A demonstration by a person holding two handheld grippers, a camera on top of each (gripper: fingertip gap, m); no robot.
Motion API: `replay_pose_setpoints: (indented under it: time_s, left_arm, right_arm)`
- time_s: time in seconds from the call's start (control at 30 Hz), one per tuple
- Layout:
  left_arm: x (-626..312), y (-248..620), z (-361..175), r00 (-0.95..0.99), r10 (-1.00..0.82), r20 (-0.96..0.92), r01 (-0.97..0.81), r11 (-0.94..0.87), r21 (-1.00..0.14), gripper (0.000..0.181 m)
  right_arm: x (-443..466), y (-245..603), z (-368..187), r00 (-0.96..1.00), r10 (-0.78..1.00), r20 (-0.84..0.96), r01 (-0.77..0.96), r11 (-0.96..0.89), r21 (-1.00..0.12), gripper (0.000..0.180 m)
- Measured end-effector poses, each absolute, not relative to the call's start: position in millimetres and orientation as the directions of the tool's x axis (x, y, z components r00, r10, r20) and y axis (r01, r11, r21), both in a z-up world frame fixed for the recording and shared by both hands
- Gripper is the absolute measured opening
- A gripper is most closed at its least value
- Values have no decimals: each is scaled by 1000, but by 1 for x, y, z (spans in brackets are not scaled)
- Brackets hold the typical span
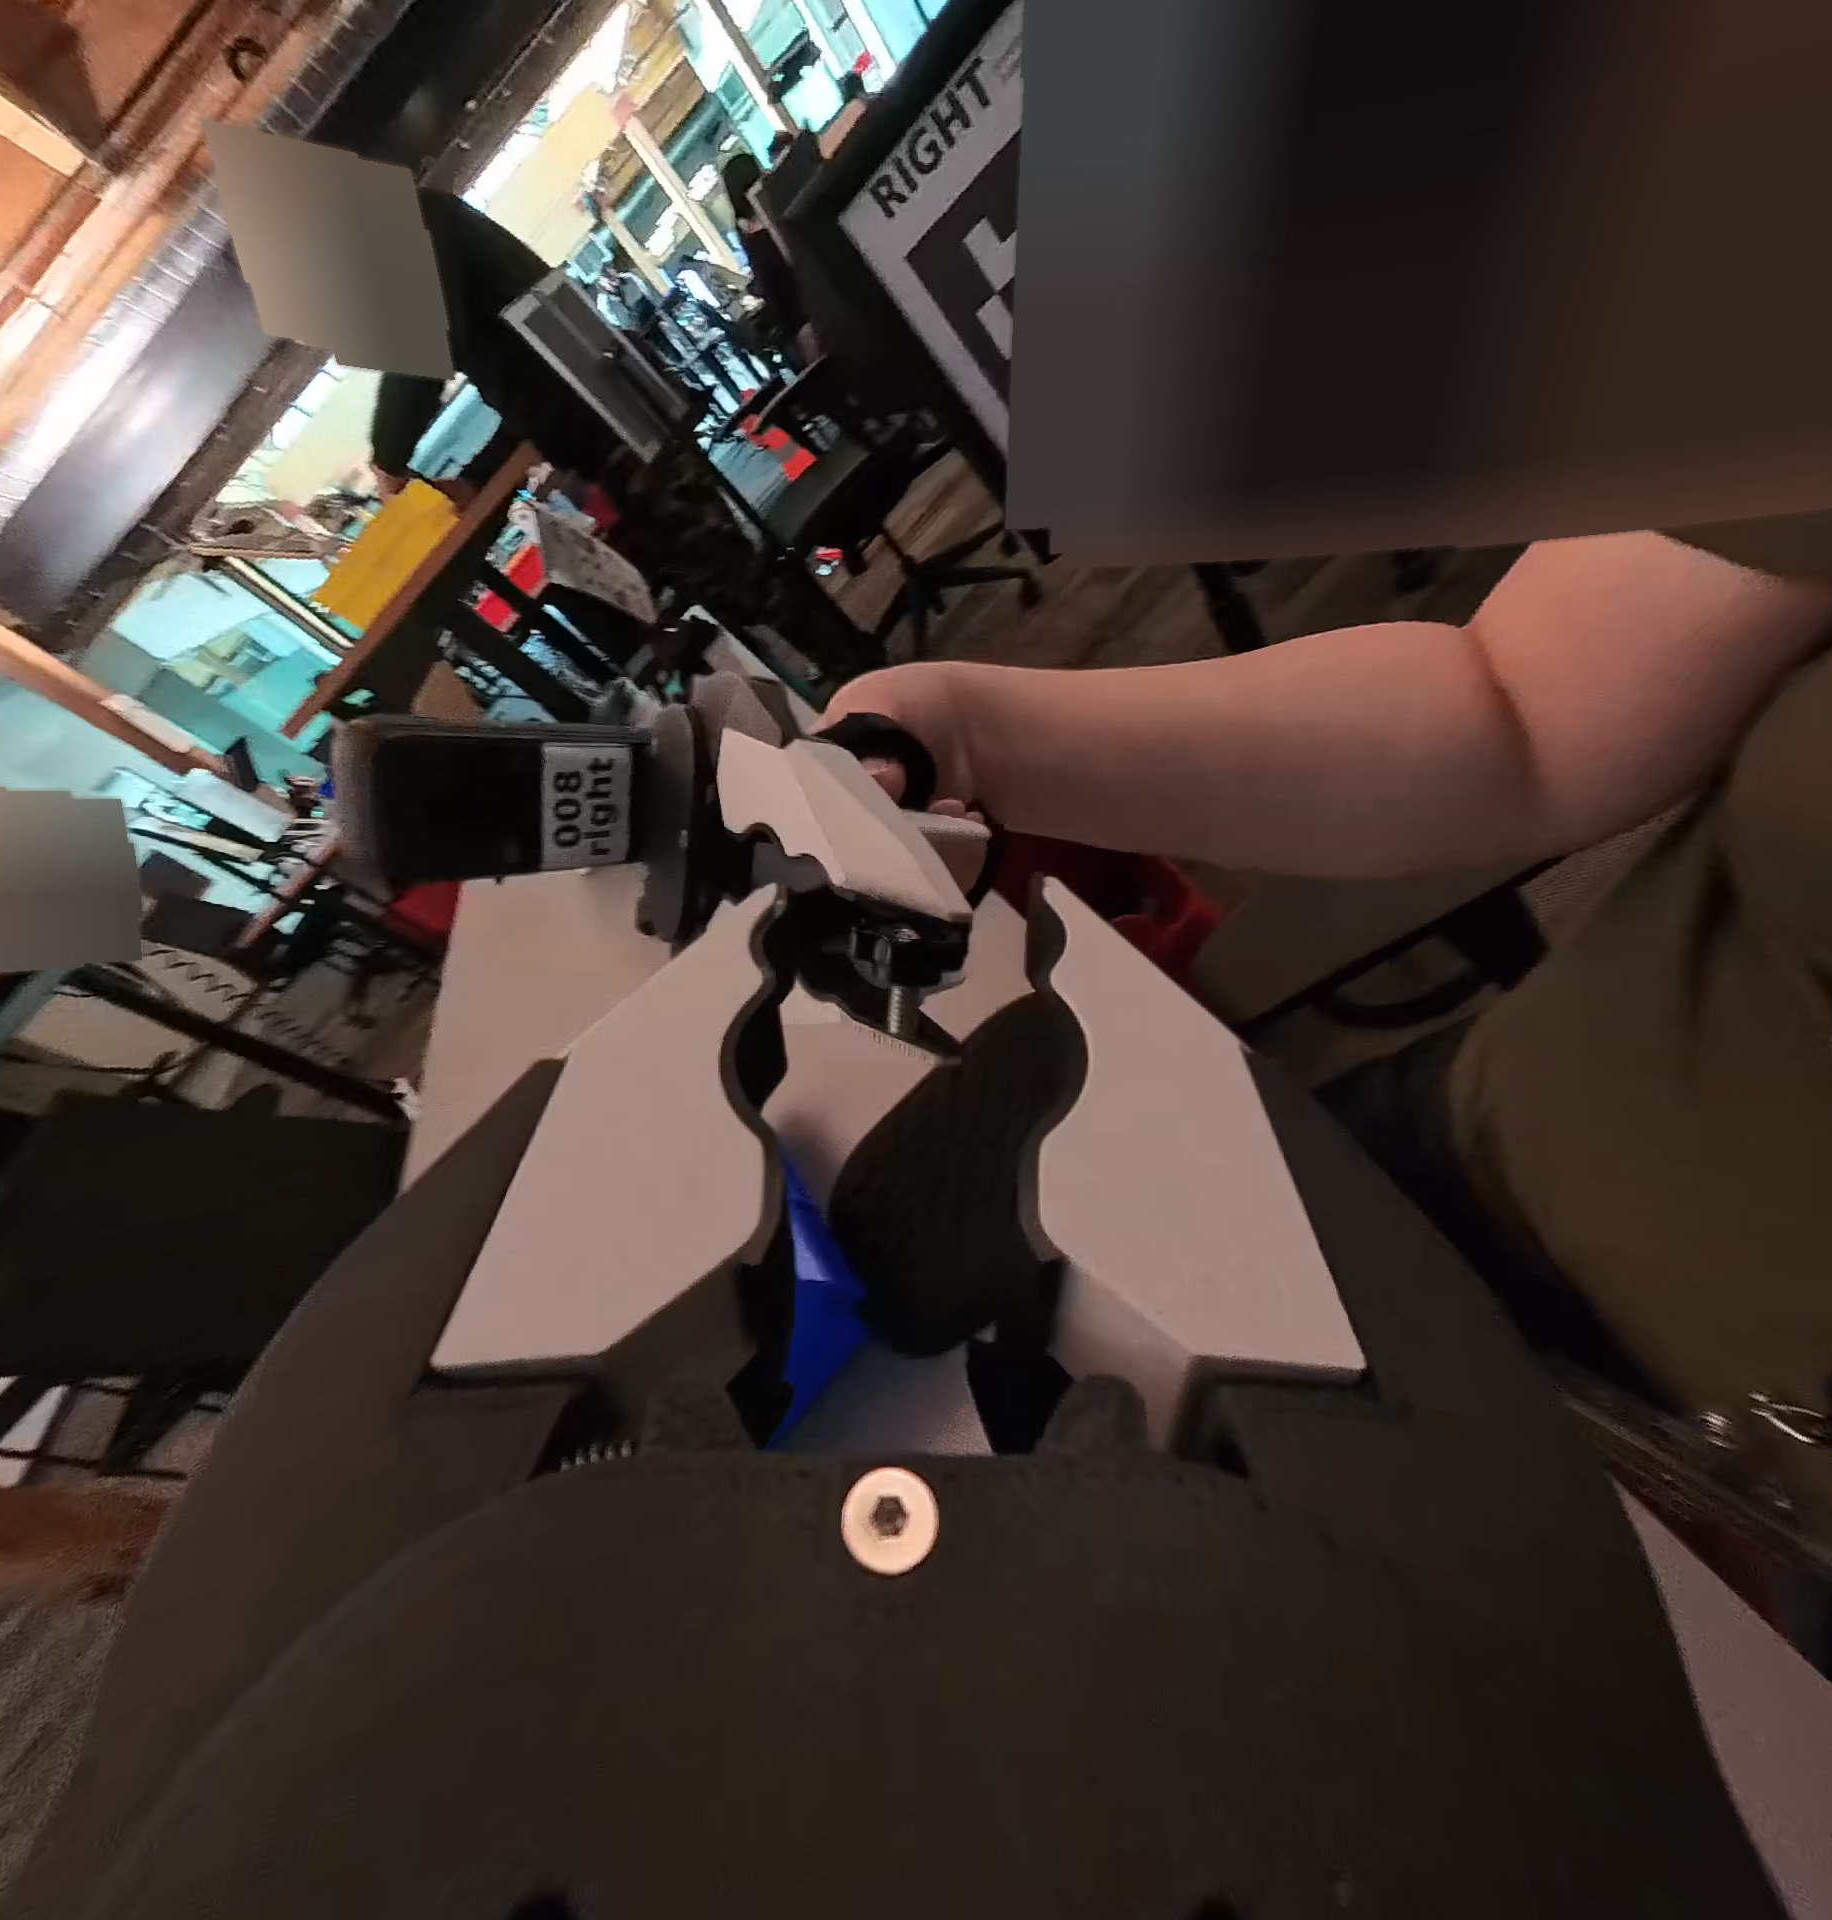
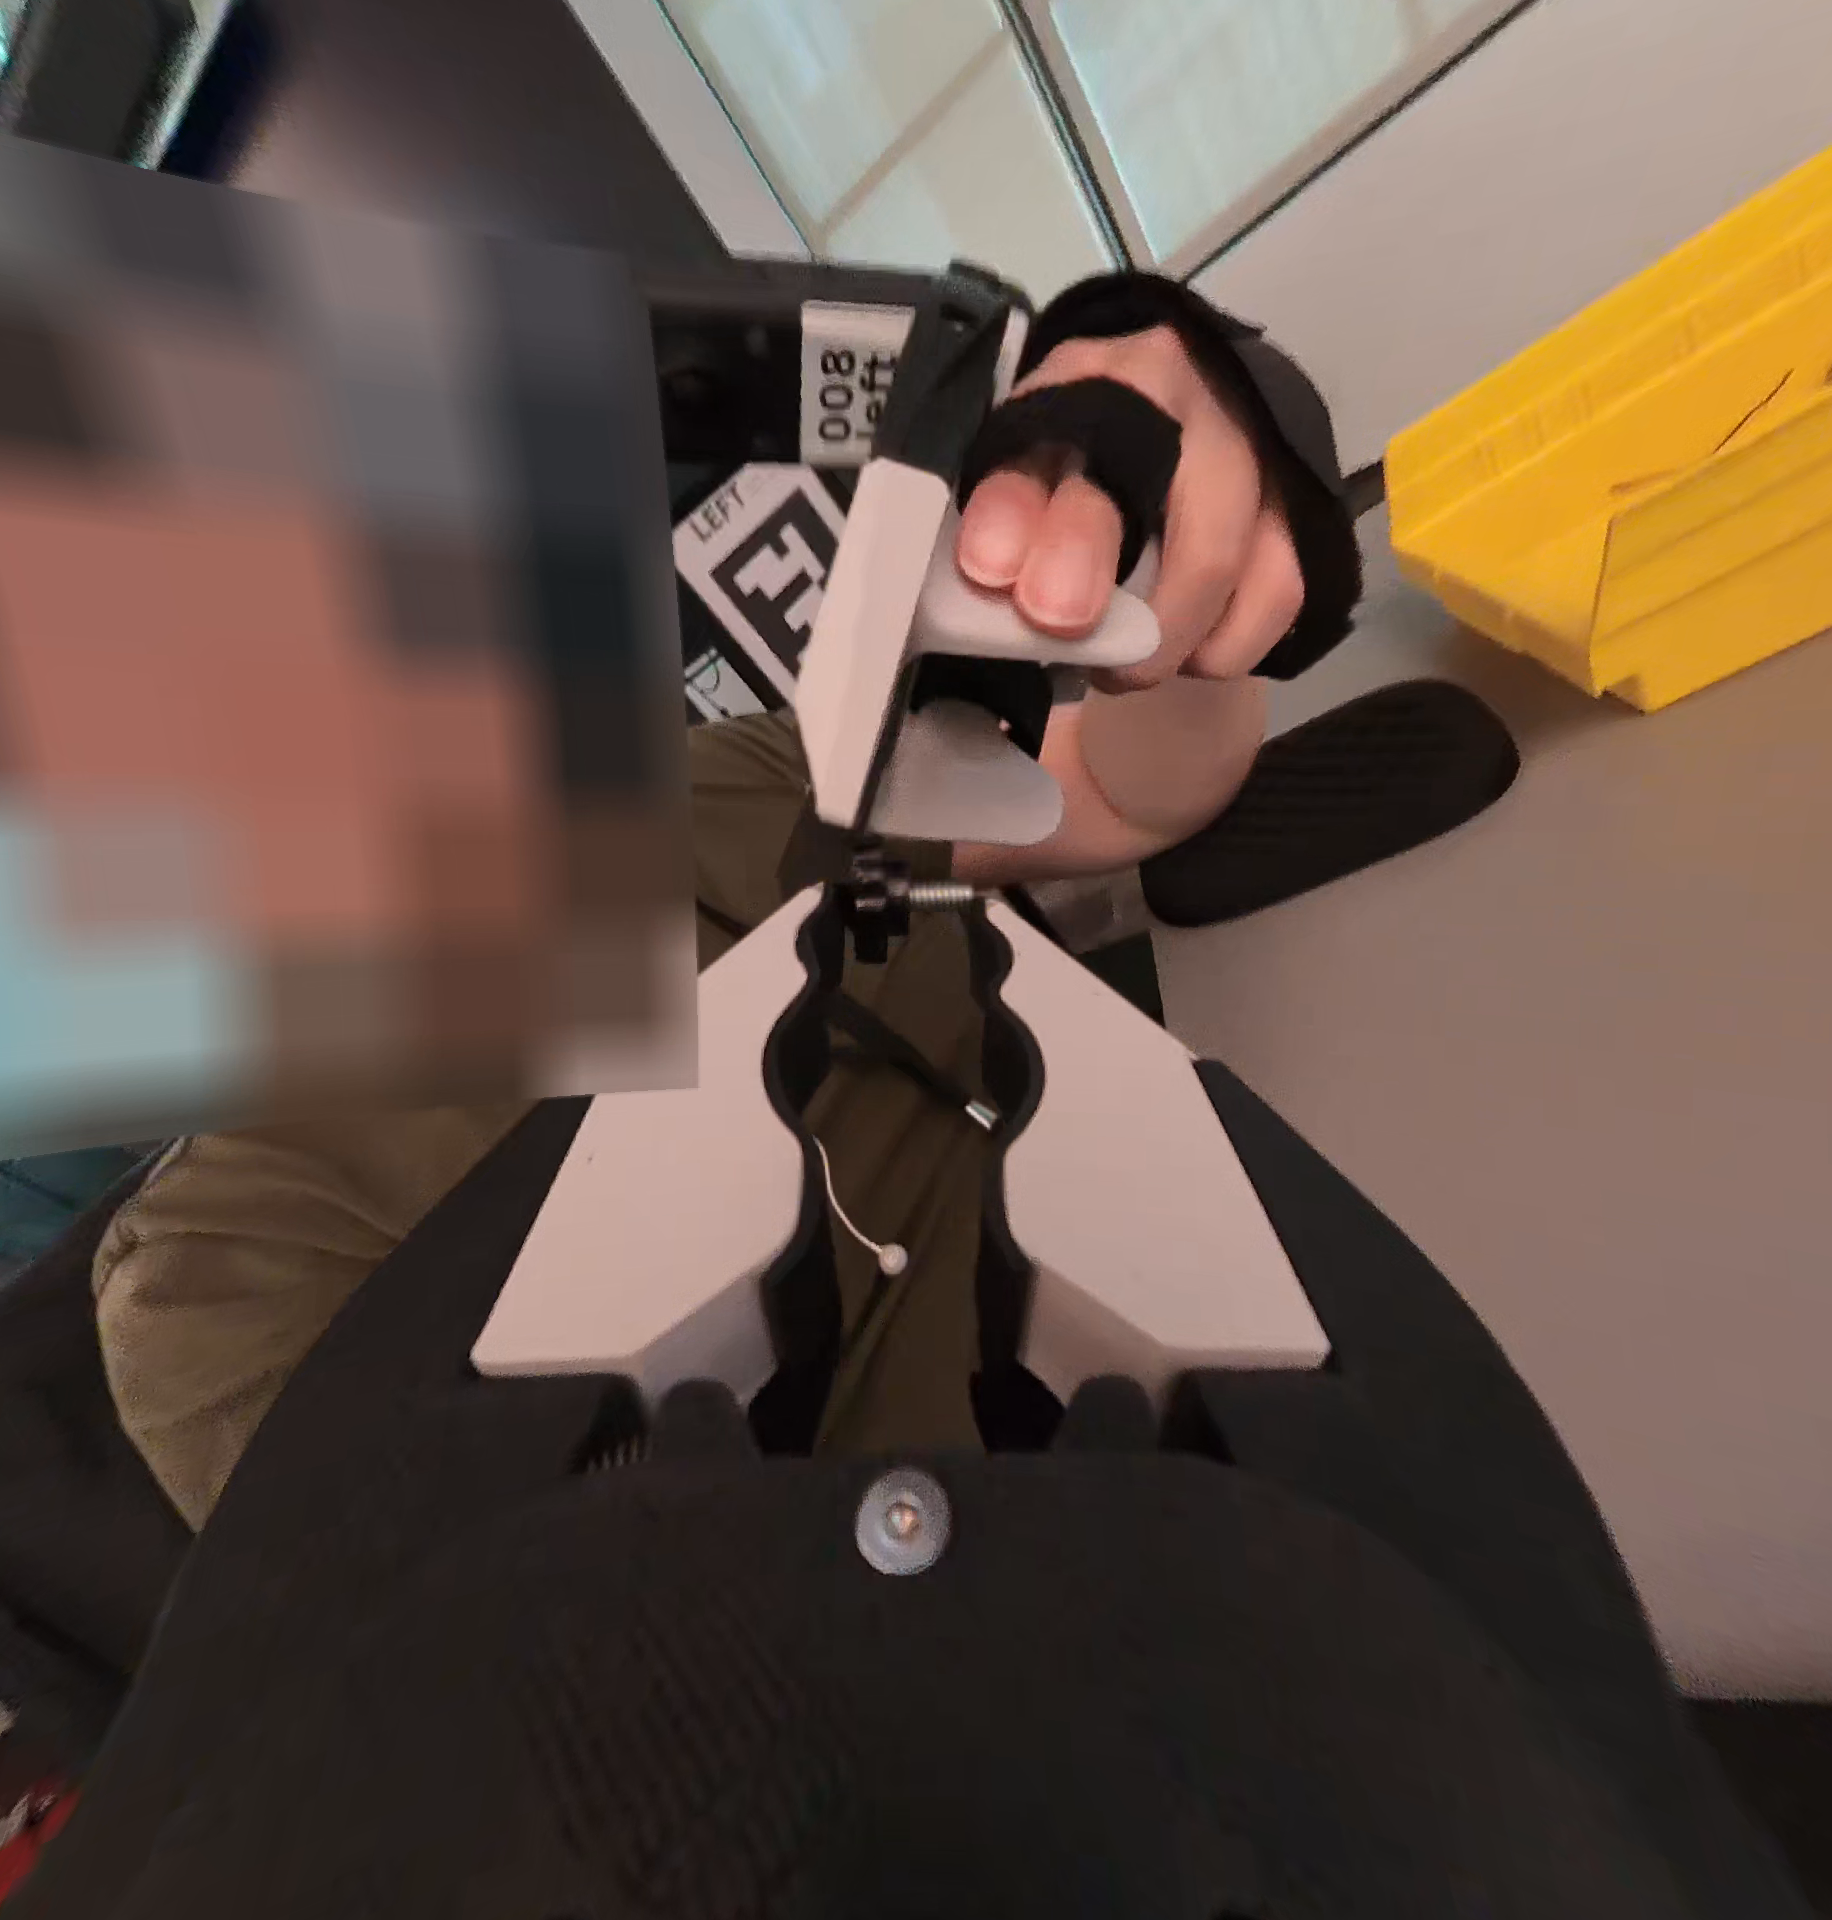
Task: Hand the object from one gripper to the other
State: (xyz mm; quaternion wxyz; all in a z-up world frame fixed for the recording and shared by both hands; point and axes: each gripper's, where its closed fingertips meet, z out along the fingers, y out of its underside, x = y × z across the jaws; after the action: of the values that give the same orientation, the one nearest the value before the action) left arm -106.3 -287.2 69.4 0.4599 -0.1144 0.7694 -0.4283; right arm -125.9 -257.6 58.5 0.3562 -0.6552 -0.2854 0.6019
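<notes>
Both tongs were at the small black screw knob [image 1: 891, 956], mid-frame. The right tongs [image 2: 899, 920], nearly closed, seemed to pinch it end to end. The left tongs [image 1: 907, 904] gaped wide and empty, their tips straddling it, its shank pointing back along their fingers.

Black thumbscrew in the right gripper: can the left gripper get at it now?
Probably yes: the left gripper is open, and the thumbscrew sits at the right gripper tips, between its fingertips, unblocked.
</notes>
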Motion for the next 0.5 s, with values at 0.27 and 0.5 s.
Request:
replay_pose_setpoints:
  time_s: [0.27, 0.5]
  left_arm:
    - [-104, -280, 53, -591, -546, -594, 166, 638, -752, 33]
    - [-100, -274, 60, -512, -527, -678, 190, 701, -688, 21]
  right_arm:
    - [-135, -259, 52, 61, 803, -593, 3, -595, -804, 22]
    - [-129, -247, 60, 95, 837, -539, -63, -535, -843, 32]
